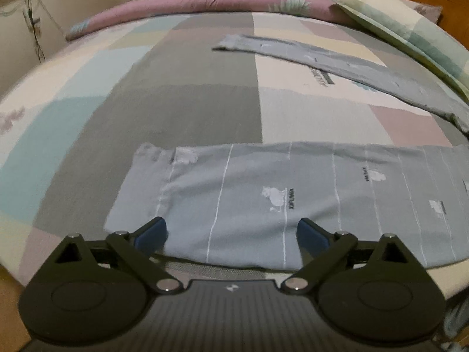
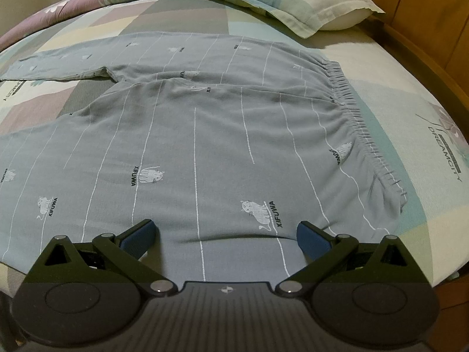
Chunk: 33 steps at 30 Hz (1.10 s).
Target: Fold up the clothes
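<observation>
Left gripper [image 1: 231, 231] has its jaws spread wide with nothing gripped, hanging over the near hem end of one leg of the grey-blue pajama pants [image 1: 293, 199]. Right gripper [image 2: 227, 234] is wide open too, empty, over the hip area near the elastic waistband [image 2: 360, 123] (fabric bunches up a bit between the fingers). Cat prints read "XIFUWA". Further back, the patchwork bedsheet [image 2: 439, 146] says "DREAMCITY", then a pillow [image 2: 293, 0].

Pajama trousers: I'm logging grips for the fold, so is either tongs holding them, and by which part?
Nothing is held. The left tongs and right tongs both stand open over the pajama trousers, pads apart.
</observation>
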Available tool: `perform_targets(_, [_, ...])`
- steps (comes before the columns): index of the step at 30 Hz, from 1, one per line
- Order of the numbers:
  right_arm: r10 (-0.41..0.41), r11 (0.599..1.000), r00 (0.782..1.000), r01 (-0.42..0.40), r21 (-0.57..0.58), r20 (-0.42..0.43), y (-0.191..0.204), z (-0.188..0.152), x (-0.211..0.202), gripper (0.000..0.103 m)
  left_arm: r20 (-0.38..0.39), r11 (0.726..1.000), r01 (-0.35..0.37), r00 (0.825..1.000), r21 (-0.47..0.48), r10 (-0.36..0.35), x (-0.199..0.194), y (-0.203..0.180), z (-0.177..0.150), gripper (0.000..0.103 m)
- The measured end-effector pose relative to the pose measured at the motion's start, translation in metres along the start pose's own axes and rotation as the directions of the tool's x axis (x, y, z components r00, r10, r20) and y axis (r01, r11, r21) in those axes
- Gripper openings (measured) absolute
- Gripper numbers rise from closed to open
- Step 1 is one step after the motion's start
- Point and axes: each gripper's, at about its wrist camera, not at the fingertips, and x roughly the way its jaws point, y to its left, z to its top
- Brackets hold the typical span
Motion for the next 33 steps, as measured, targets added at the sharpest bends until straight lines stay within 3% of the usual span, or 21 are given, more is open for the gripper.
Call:
perform_targets(4, [-0.005,1.000,1.000,0.005,0.005,-0.002,0.001,0.000,-0.001,0.103,0.060,0.995,0.065,0.996,0.074,-0.070,-0.009,-0.028,0.011,0.096])
perform_targets(8, [-0.006,1.000,1.000,0.006,0.006,0.008,0.002,-0.002,-0.001,0.103,0.035,0.983,0.133,0.990,0.130,-0.138,0.007,-0.059,0.008,0.096])
perform_targets(13, [0.007,1.000,1.000,-0.007,0.000,-0.006,-0.001,-0.005,-0.004,0.103,0.012,0.987,0.137,0.990,0.089,-0.138,0.011,-0.060,-0.021,0.098])
perform_targets(17, [0.034,0.999,0.999,-0.034,0.008,-0.009,-0.003,-0.009,-0.019,0.103,-0.063,0.985,0.127,0.991,0.113,-0.121,0.001,-0.059,-0.023,0.101])
perform_targets(20, [0.057,0.998,0.993,-0.054,-0.035,0.099,0.010,0.002,-0.031,0.103,0.004,0.977,0.109,0.994,0.183,-0.112,-0.012,-0.078,-0.007,0.100])
perform_targets(23, [0.108,0.992,0.982,-0.096,-0.083,0.156,0.031,0.015,-0.026,0.103,0.029,0.962,0.169,0.983,0.213,-0.180,-0.009,-0.105,0.009,0.100])
perform_targets(28, [0.133,0.988,0.988,-0.125,-0.090,0.085,0.040,0.004,0.004,0.103,-0.039,0.950,0.232,0.973,0.207,-0.229,0.012,-0.134,0.003,0.100])
perform_targets(30, [0.162,0.985,0.979,-0.153,-0.076,0.120,0.031,-0.011,-0.001,0.103,-0.049,0.953,0.223,0.975,0.204,-0.218,0.014,-0.132,-0.010,0.102])
perform_targets(33, [0.154,0.982,0.984,-0.143,-0.127,0.085,0.027,-0.017,-0.010,0.103,-0.064,0.955,0.209,0.978,0.211,-0.200,0.006,-0.127,-0.013,0.102])
